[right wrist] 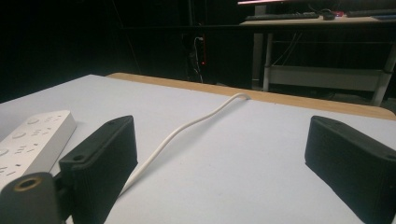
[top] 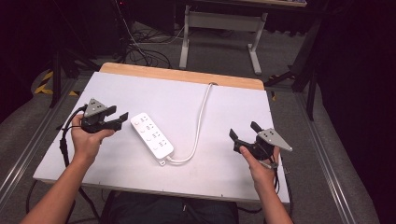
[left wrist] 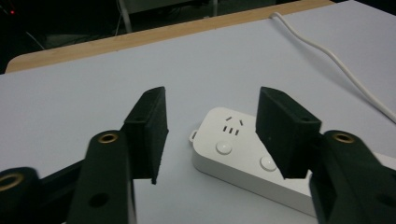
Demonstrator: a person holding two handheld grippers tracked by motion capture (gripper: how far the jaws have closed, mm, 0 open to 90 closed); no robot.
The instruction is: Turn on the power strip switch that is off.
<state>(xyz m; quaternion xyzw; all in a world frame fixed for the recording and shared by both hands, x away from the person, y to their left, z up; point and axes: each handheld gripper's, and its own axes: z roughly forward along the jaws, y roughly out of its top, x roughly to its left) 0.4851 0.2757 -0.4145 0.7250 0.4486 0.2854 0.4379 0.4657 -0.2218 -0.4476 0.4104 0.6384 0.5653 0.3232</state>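
Note:
A white power strip point(top: 151, 134) lies slantwise in the middle of the white table point(top: 121, 158). Its white cord point(top: 200, 122) curves from the near end up to the table's far edge. My left gripper point(top: 119, 116) is open, held just left of the strip's far end, jaws pointing at it with nothing between them. The strip point(left wrist: 243, 154) sits right ahead of the left gripper point(left wrist: 211, 135), with round buttons and sockets on top. My right gripper point(top: 243, 129) is open at the table's right side, apart from the cord. From the right gripper point(right wrist: 224, 163) I see the cord point(right wrist: 187, 126) and the strip point(right wrist: 32, 140).
A wooden strip point(top: 182, 74) borders the table's far edge. Beyond it stands a white desk frame point(top: 219, 28) with loose cables on the grey floor. Metal rails point(top: 28, 144) run along both sides of the table.

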